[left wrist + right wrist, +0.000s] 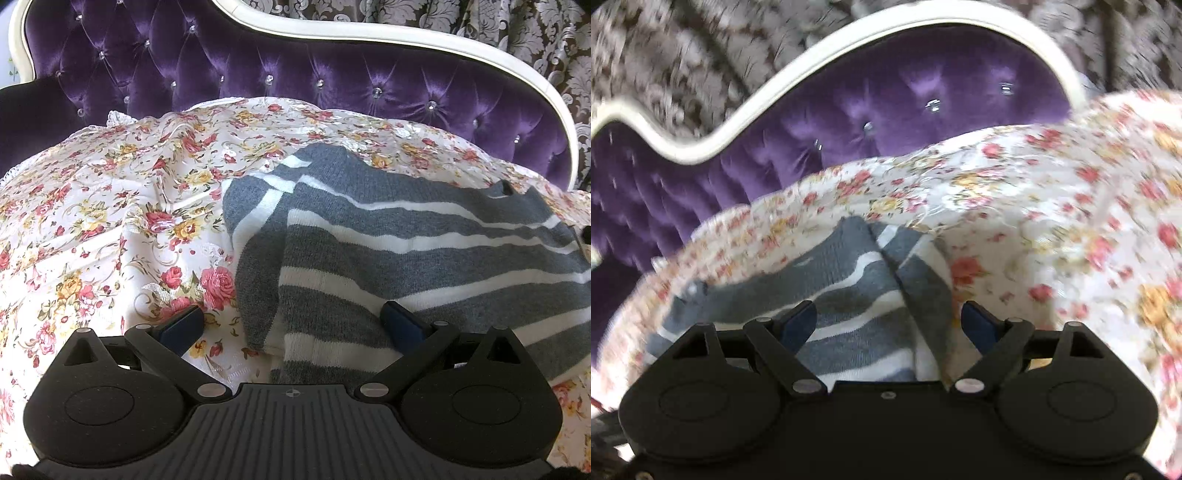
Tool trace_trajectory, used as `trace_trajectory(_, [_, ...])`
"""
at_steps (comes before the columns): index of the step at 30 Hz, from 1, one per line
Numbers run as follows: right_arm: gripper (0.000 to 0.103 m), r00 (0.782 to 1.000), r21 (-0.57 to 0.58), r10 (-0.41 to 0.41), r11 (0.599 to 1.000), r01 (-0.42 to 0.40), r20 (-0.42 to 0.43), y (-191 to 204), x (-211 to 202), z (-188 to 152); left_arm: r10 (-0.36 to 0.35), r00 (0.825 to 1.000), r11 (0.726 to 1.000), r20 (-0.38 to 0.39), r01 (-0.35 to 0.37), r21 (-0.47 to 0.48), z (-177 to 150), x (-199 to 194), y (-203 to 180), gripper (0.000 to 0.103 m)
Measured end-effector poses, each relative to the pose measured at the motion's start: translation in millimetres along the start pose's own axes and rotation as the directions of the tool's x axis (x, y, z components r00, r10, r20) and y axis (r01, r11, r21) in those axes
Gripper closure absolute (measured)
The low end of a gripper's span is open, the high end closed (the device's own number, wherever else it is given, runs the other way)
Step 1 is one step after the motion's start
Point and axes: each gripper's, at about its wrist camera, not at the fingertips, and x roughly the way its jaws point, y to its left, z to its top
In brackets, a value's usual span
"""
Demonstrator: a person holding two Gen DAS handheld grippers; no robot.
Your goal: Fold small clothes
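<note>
In the left wrist view the left gripper (291, 325) sits low over the bed, its jaws spread wide with nothing pinched between them. Its left finger hangs above the floral cover (110, 221), its right finger over the near edge of the sweater (406, 251); whether the pads touch the cloth I cannot tell. The sweater is grey knit with white stripes, lying flat on the cover to the right of centre, with one sleeve (255, 258) folded in along its left side and running toward the gripper. Beyond it the cover rises to the purple tufted headboard (295, 74) with its white curved frame, and past that a patterned curtain (535, 37)

In the right wrist view, which is blurred, the right gripper (888, 321) also has its jaws wide apart and grips nothing. The sweater (849, 325) lies just under and between its fingers, the folded sleeve (923, 280) on the right. Further on come the cover (1052, 221), the headboard (886, 110) and the curtain (683, 48)
</note>
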Motion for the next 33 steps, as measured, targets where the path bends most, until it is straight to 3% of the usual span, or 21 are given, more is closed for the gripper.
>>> trace_trajectory(7, [0.005,0.986,0.128,0.153,0.981,-0.145,-0.058,-15.5,-20.6,-10.5,0.001,1.0,1.0,-0.004,-0.001,0.001,1.0,0.6,-0.2,0.0])
trace_trajectory(12, [0.005,0.973,0.2,0.202,0.964,-0.176,-0.115,-28.9,-11.4,-16.4,0.001,1.0,1.0,-0.006,-0.001,-0.001,1.3,0.7,0.0,0.0])
trace_trajectory(22, [0.004,0.939,0.248,0.312,0.93,-0.271,-0.146,-36.3,-3.5,-16.2,0.0,1.0,1.0,-0.009,0.0,-0.003,1.3,1.3,0.1,0.0])
trace_trajectory(27, [0.0,0.907,0.291,0.402,0.889,-0.354,-0.123,-34.2,22.0,-8.5,-0.012,1.0,1.0,-0.023,0.012,-0.01,5.5,1.2,2.0,0.0])
trace_trajectory(31, [0.0,0.903,0.239,0.41,0.896,-0.373,-0.129,-23.6,29.9,-6.5,-0.029,0.998,0.999,-0.063,0.028,-0.016,18.2,-3.8,5.0,0.002])
trace_trajectory(33, [0.0,0.907,0.233,0.403,0.9,-0.368,-0.123,-21.9,27.8,-7.7,-0.005,0.999,1.0,-0.047,0.004,-0.021,25.6,-13.9,3.1,0.003])
